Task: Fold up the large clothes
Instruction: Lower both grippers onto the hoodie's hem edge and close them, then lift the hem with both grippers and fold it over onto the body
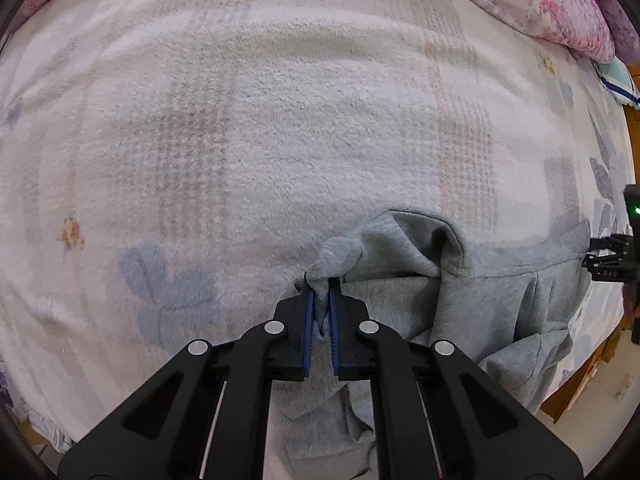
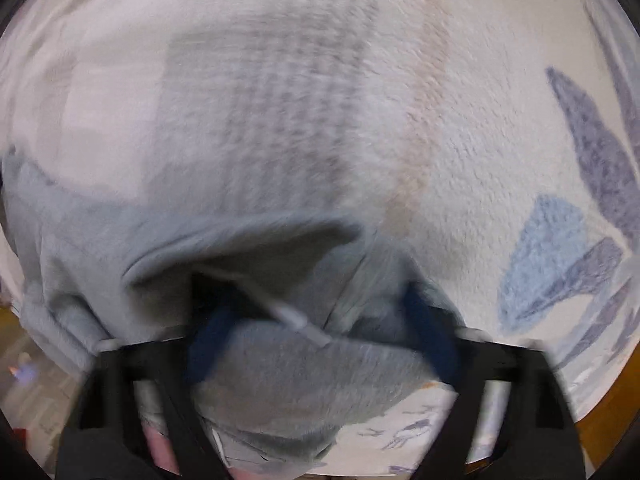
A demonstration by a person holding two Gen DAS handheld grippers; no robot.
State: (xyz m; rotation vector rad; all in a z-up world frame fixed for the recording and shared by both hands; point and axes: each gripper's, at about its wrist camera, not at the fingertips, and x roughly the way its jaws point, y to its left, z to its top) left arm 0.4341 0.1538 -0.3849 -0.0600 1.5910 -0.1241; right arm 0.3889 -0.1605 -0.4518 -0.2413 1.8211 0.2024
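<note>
A grey hooded sweatshirt [image 1: 500, 300] lies bunched at the near right part of a bed. My left gripper [image 1: 320, 292] is shut on a fold of the sweatshirt's fabric, pinched between its blue pads. In the right wrist view, which is blurred, my right gripper [image 2: 316, 320] stands open with its blue pads wide apart. The sweatshirt [image 2: 296, 376] fills the gap between them, and a white drawstring tip [image 2: 300, 322] lies across it. The right gripper also shows at the right edge of the left wrist view [image 1: 612, 264], beside the sweatshirt.
A fluffy white blanket [image 1: 280, 140] with faded checks and blue flower prints covers the bed. A pink floral pillow [image 1: 552, 4] lies at the far right. The wooden bed edge and floor [image 1: 592, 376] show at the right.
</note>
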